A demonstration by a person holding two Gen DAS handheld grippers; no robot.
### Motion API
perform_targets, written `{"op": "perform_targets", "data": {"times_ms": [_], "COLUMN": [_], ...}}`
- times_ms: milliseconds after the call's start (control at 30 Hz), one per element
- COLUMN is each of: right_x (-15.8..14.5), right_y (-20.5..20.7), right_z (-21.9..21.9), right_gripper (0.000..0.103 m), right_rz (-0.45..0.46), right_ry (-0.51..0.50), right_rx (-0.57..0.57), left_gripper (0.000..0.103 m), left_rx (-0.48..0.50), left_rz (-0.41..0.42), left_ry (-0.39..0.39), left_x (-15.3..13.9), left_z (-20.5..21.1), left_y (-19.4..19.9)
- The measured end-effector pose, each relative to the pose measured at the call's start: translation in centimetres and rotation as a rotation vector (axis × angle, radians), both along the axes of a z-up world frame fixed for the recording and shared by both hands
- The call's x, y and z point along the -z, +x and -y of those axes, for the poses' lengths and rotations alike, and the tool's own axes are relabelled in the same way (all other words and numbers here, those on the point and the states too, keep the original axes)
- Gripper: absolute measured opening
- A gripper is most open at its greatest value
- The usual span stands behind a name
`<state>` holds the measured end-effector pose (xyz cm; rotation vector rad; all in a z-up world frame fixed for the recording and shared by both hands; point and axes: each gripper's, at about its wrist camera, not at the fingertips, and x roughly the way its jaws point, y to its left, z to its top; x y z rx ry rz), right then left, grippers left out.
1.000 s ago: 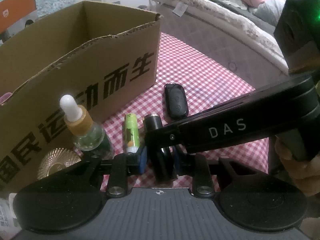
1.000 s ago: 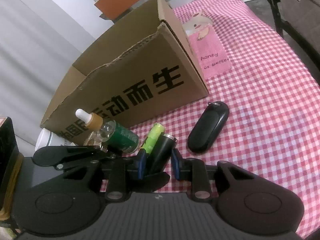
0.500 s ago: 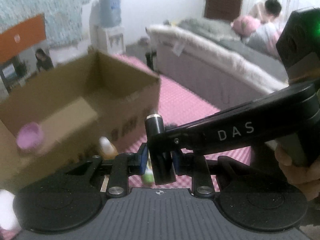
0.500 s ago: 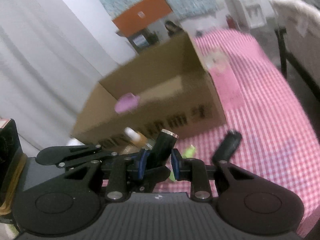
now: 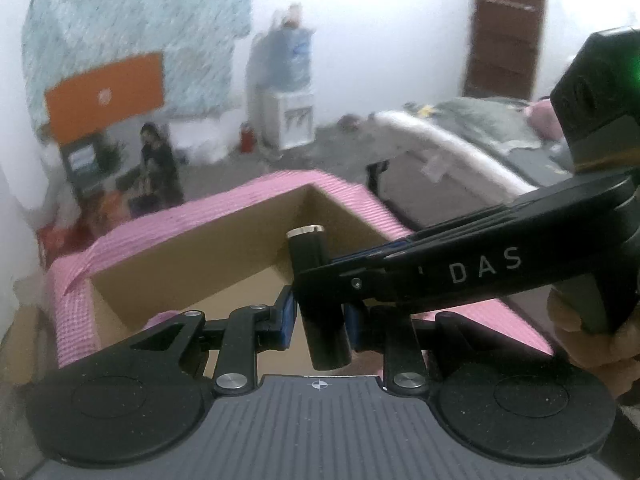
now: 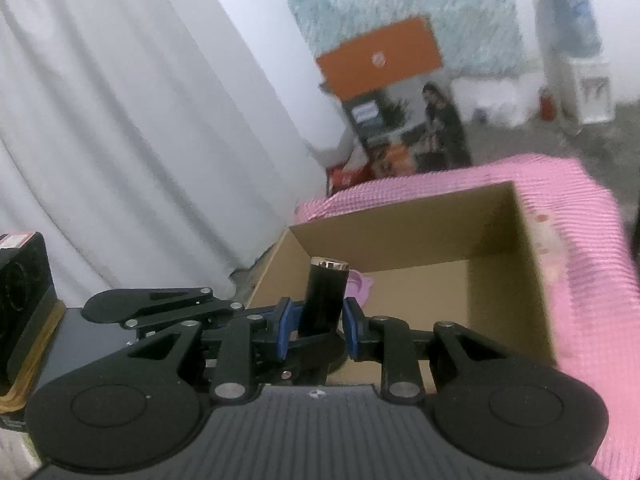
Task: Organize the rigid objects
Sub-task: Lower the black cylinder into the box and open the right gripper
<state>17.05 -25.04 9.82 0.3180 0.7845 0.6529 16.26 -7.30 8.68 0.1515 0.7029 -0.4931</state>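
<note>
A black cylinder with a gold rim stands upright between the blue pads of both grippers. My left gripper and my right gripper are both shut on it, crossed, and hold it over the open cardboard box. The cylinder also shows in the right wrist view above the box's near wall. A pink object lies on the box floor behind it.
The box sits on a table with a pink checked cloth. A white curtain hangs at the left. A bed and a water dispenser stand in the room beyond.
Both grippers have lifted the black cylinder off the tablecloth and carried it up over the open box. The bottle, battery and key fob have dropped out of view.
</note>
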Motion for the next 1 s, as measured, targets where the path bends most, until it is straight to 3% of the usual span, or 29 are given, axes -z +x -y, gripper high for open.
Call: {"op": "perform_targets", "data": {"times_ms": [333,467,600,800,1000], "right_x": [6.4,9.4,11.1,11.1,9.3], "right_y": [13.3,16.5,18.2,19.0,17.7], "right_z": [-4.4,-5.6,-6.4,-6.5,-5.2], "right_gripper": [0.029,0.029,0.029,0.029,0.03], "right_rz": [-0.297,-0.376,-0.409,-0.42,-0.381], "right_ry": [0.001,-0.01,-0.008,-0.013,-0.002], "right_rx": [-0.089,-0.102,-0.118,-0.115,-0.085], "left_gripper": [0.024,0.024,0.025,0.03,0.041], "left_rx": [-0.118,-0.164,-0.196,-0.2,-0.186], "left_rz": [-0.295,-0.349,-0.36,-0.381,-0.307], "left_ry": [0.055,0.109,0.132,0.091,0.097], "left_x": [5.6,7.7,8.6,8.0,6.0], "left_z": [-2.4,-2.7,-3.2,-3.7,-3.0], "left_y": [11.9,14.4,15.7,15.4,13.2]}}
